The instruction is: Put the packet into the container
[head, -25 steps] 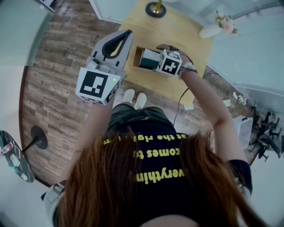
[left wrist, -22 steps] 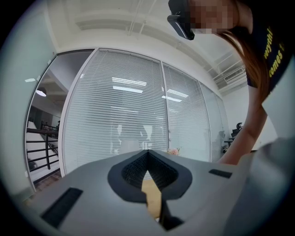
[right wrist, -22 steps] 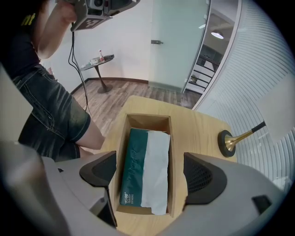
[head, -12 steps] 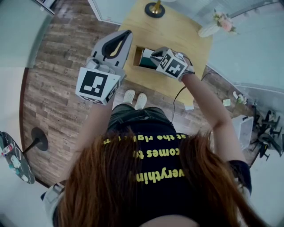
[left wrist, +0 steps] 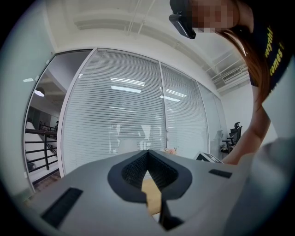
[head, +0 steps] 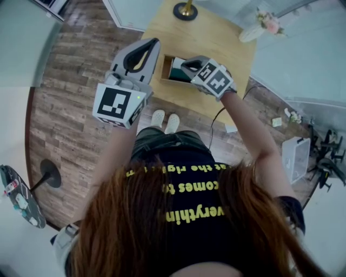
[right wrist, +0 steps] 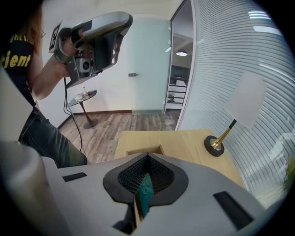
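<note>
A wooden container (head: 166,68) sits on the light wooden table (head: 221,38). A teal packet (head: 180,77) lies inside it. My right gripper (head: 187,64) hovers just above the container's right side, tilted downward. Its jaws have just been closing and are now shut, with nothing pinched between them. In the right gripper view the tips (right wrist: 147,157) meet. The packet (right wrist: 146,193) shows through the slit beneath them, beside the container's rim (right wrist: 144,150). My left gripper (head: 155,42) is held level, well above the floor left of the table, and is shut and empty (left wrist: 147,153).
A brass lamp base (head: 185,10) stands at the table's far end, also visible in the right gripper view (right wrist: 214,145). A small flower vase (head: 270,22) lies near the far right corner. A cable (head: 216,127) hangs off the near table edge, above the wood plank floor.
My right gripper has lifted out of the container, rolled, and its jaws have come together. The packet stays in the container. The left gripper has not moved.
</note>
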Motion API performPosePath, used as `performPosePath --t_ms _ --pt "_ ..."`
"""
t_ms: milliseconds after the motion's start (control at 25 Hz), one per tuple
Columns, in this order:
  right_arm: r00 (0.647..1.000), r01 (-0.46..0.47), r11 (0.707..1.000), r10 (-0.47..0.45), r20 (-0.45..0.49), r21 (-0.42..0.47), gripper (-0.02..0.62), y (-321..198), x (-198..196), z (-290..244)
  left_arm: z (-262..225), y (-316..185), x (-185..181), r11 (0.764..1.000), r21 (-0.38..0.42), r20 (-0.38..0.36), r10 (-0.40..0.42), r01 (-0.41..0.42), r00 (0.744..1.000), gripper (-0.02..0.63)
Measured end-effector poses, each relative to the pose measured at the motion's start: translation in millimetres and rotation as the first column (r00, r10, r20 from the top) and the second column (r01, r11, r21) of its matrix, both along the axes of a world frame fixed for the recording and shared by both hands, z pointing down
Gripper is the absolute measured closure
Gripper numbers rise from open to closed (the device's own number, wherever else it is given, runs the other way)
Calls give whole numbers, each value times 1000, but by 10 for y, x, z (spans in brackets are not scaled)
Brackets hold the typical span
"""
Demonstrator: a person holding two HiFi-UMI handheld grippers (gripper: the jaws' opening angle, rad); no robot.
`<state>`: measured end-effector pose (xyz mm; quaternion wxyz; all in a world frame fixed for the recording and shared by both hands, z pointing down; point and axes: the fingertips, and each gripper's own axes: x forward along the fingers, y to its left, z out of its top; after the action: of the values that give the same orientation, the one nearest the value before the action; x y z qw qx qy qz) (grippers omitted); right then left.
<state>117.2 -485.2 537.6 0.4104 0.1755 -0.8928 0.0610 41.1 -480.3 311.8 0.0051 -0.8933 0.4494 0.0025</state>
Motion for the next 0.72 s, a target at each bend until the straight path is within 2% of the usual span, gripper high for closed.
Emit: performPosePath --t_ms 120,240,360,480,560,720 --pt "993 -81 997 80 85 9 581 -67 36 -169 -3 19 31 1000 -21 4 4 -4 1000 606" --pt "962 -186 982 177 208 25 581 -171 89 -425 0 33 74 1000 -12 6 20 -20 1000 606" --pt "901 -306 950 268 342 61 581 -275 180 -764 14 36 121 999 2 11 33 -33 999 606" --pt "822 -416 904 327 466 98 581 -331 290 -1115 32 53 184 998 -16 12 53 -52 999 606" --pt "774 -470 875 346 530 115 581 -334 364 -1314 35 46 214 998 -15 11 59 -59 998 606" --pt "705 -545 824 349 618 156 581 -304 514 -1639 39 15 297 997 -17 -3 79 -79 997 606"
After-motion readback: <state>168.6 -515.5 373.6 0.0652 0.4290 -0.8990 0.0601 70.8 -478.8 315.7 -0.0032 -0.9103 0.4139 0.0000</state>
